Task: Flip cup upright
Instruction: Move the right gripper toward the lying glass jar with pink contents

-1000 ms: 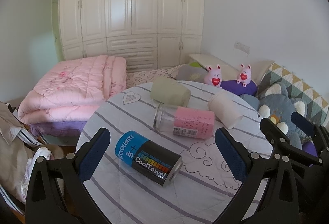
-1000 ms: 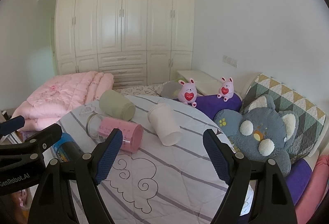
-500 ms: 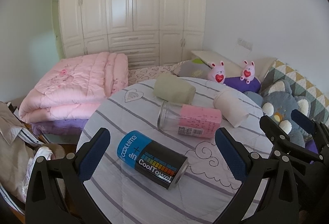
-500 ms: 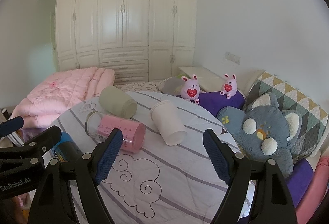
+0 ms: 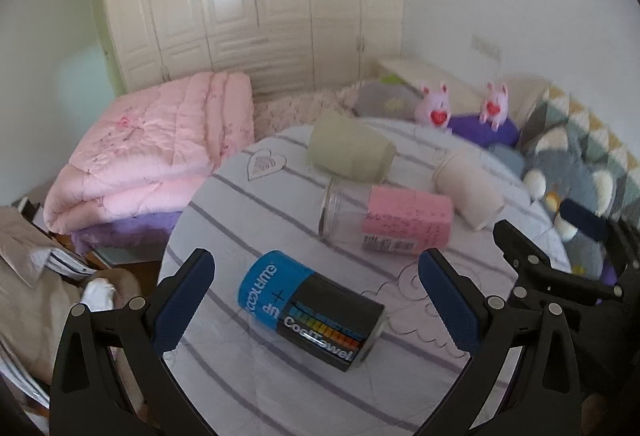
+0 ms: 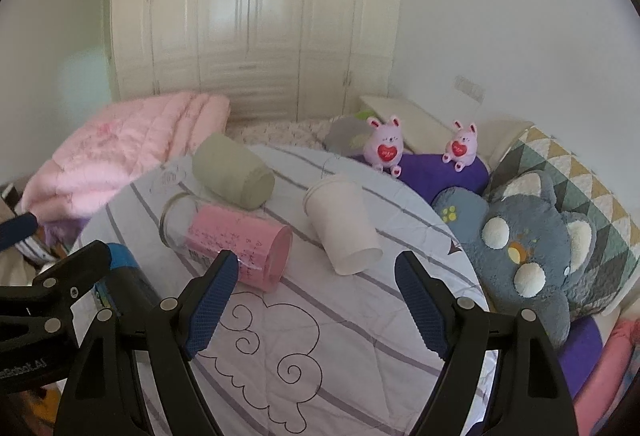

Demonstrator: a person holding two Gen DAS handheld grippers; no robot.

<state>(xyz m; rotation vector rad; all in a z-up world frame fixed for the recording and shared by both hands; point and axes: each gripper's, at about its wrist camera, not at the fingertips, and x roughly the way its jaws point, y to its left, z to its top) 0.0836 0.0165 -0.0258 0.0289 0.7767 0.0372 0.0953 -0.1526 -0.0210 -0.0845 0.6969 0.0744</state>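
Several cups lie on their sides on a round table (image 5: 248,376) with a striped white cloth (image 6: 320,364). A blue and black cup (image 5: 310,310) lies between the fingers of my open left gripper (image 5: 316,302). Beyond it lie a glass cup with a pink sleeve (image 5: 386,222) (image 6: 234,240), a green cup (image 5: 350,152) (image 6: 232,172) and a white paper cup (image 5: 466,190) (image 6: 342,222). My open right gripper (image 6: 316,302) hovers above the cloth, just short of the white cup and the pink cup. Both grippers are empty.
A folded pink quilt (image 5: 148,152) lies on the bed behind the table at the left. A grey plush toy (image 6: 532,248), two small pink plush bunnies (image 6: 384,148) and cushions sit at the right. White wardrobes (image 6: 256,16) fill the back wall.
Both grippers have moved forward and lower toward the table; the cups look larger and nearer. The cups have not moved.
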